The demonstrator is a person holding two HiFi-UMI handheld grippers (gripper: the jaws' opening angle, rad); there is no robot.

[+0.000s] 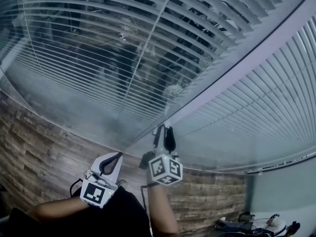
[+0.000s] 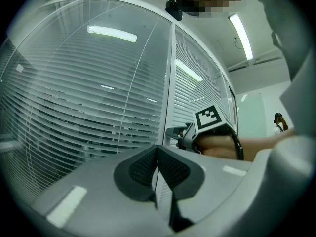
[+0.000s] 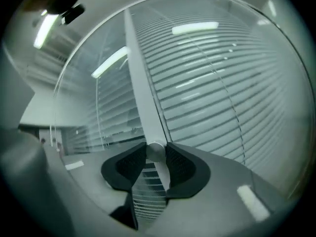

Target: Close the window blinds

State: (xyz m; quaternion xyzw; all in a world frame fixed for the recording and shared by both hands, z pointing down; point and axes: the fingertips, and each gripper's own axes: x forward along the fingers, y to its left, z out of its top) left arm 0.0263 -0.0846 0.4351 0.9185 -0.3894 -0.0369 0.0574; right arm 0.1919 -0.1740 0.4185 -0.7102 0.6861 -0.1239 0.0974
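Note:
Two panes of slatted window blinds sit behind glass. The left blind (image 1: 94, 58) has its slats tilted so the dark room shows through; the right blind (image 1: 266, 112) looks flatter and paler. A grey frame post (image 1: 237, 73) divides them. My right gripper (image 1: 164, 131) (image 3: 156, 154) is level at the post, shut on a small round metal knob (image 3: 156, 149) that sits between its pads. My left gripper (image 1: 117, 158) (image 2: 157, 149) hangs lower and to the left, shut with nothing in it. Seen from the left gripper view, the right gripper (image 2: 174, 133) touches the post.
A wood-patterned panel (image 1: 44, 142) runs below the glass. Cables and small devices (image 1: 261, 225) lie on the floor at the bottom right. A thin cord (image 3: 228, 100) hangs inside the right blind. A person (image 2: 279, 122) stands far off.

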